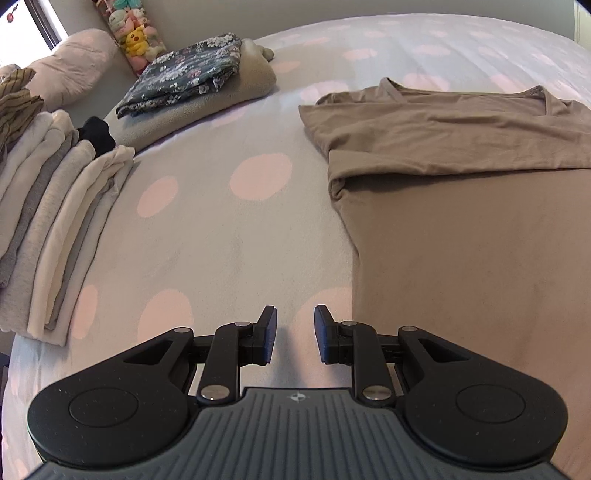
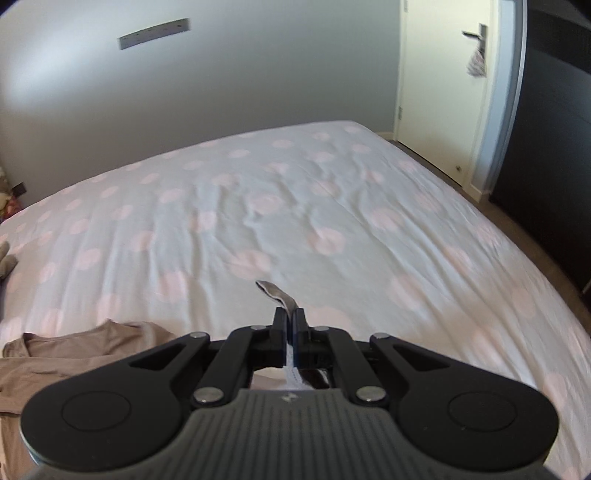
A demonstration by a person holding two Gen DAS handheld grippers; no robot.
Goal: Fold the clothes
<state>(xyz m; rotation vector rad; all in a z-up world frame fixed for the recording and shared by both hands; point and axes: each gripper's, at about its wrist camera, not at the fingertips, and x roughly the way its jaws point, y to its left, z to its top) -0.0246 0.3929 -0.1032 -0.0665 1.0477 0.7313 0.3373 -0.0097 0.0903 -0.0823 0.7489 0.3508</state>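
A bed cover (image 1: 207, 229) with pale pink dots on grey-white spreads across the whole scene. At its far left lies a pink pillow (image 1: 74, 62), with a strip of plush toys (image 1: 135, 33) standing against the wall just behind. In the right wrist view a cream door (image 2: 443, 92) stands far right, beside a dark wardrobe (image 2: 554, 147).

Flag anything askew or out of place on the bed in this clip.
Little stands out. The black item sits crumpled on the otherwise neat folded stack. The tan shirt lies mostly flat, its sleeve folded in with a bunched crease. The right gripper pinches a strip of fabric.
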